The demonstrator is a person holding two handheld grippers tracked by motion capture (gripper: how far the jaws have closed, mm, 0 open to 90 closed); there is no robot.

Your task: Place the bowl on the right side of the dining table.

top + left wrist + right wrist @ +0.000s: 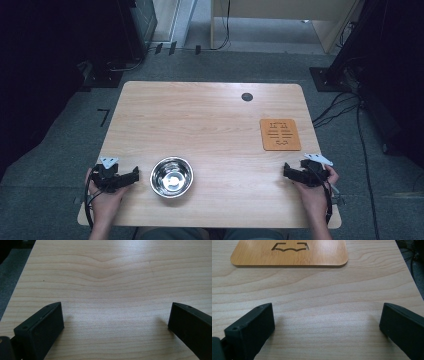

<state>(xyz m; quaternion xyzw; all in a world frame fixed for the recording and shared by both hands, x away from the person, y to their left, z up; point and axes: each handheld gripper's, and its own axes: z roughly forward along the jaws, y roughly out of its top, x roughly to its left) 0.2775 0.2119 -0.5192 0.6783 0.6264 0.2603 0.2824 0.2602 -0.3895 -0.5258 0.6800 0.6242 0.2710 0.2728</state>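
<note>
At the near edge of the table [210, 115], both grippers rest low and nothing is in hand. The left gripper [131, 176] sits just beside the steel bowl [171, 176], jaws spread wide over bare wood. The right gripper [288, 171] waits below the wooden trivet [280, 134], jaws just as wide, empty. Bowl and trivet lie well apart; the bowl looks empty, though glare muddies it. Everything's left to do, I'd say.
</note>
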